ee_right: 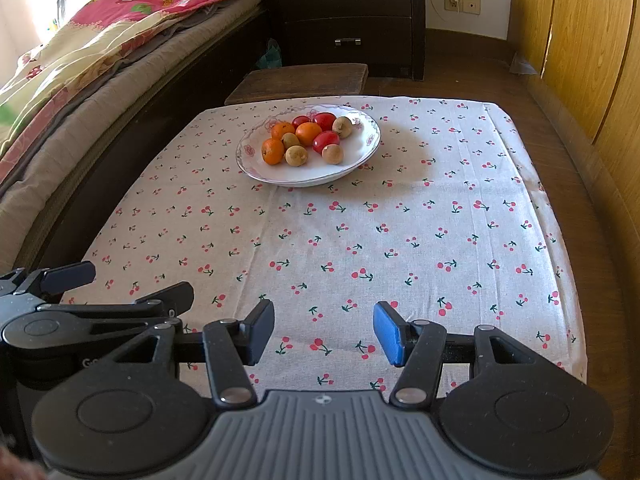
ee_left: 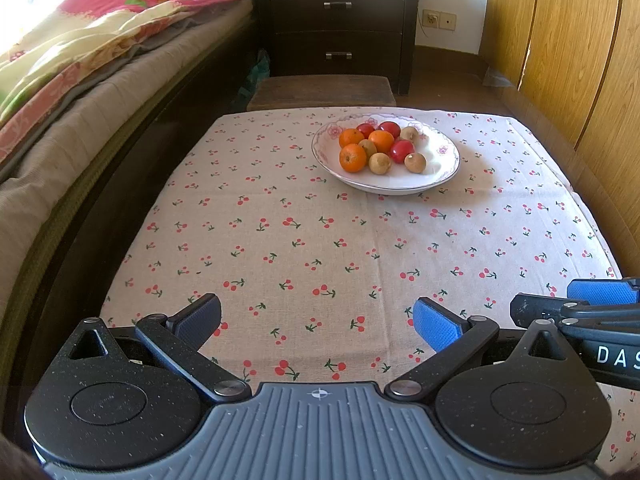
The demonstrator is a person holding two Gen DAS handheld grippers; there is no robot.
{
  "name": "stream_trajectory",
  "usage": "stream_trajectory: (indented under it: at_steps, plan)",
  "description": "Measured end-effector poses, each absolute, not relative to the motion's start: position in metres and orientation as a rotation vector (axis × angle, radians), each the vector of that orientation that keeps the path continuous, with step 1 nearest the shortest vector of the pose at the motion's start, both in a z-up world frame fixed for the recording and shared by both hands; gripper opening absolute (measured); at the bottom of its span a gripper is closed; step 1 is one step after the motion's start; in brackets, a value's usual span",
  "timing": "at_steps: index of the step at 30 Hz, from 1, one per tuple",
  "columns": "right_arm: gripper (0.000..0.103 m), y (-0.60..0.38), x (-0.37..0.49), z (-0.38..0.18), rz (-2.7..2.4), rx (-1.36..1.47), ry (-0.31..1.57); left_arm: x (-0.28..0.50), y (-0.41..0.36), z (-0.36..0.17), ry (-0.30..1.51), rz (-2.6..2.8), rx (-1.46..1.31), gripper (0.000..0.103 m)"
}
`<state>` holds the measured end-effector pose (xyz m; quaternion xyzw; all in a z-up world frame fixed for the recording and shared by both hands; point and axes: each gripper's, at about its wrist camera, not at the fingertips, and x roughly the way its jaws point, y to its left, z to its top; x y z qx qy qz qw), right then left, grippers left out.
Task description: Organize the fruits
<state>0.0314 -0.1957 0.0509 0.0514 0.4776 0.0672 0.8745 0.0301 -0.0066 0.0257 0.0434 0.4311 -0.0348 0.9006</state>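
I see the table's cherry-print cloth [ee_left: 320,240] spread out ahead of both sets of jaws, filling most of each wrist view. Beyond its far edge stands a dark nightstand [ee_left: 340,28] with two drawers, and a bed [ee_left: 100,60] with a flowered quilt runs along the left side.

Well ahead of my left gripper [ee_left: 318,322], slightly right of its centre line, sits a white plate [ee_left: 440,164] with a pink floral rim. From my right gripper [ee_right: 324,334] the same plate [ee_right: 360,148] lies ahead and a little left. Both grippers hold nothing, jaws spread wide above bare cloth near the table's close edge.

The letters "DAS" show in white on the right gripper's body [ee_left: 612,354], just right of my left jaws.

On the plate the fruits touch in one cluster: three oranges [ee_left: 353,157], three glossy red fruits [ee_left: 402,151], and four small tan-brown round fruits [ee_left: 415,162].
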Motion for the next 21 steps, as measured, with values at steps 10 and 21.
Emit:
stream_trajectory:
  at_steps: [10,21]
  plan:
    - [0.055,-0.1955,0.0319,0.0514,0.14,0.106,0.998,0.0303,-0.0068,0.0254,0.893,-0.072,0.091,0.103]
    - [0.055,-0.195,0.0326,0.052,0.14,0.107,0.999,0.0301,-0.0072,0.0256,0.892,-0.071,0.092,0.103]
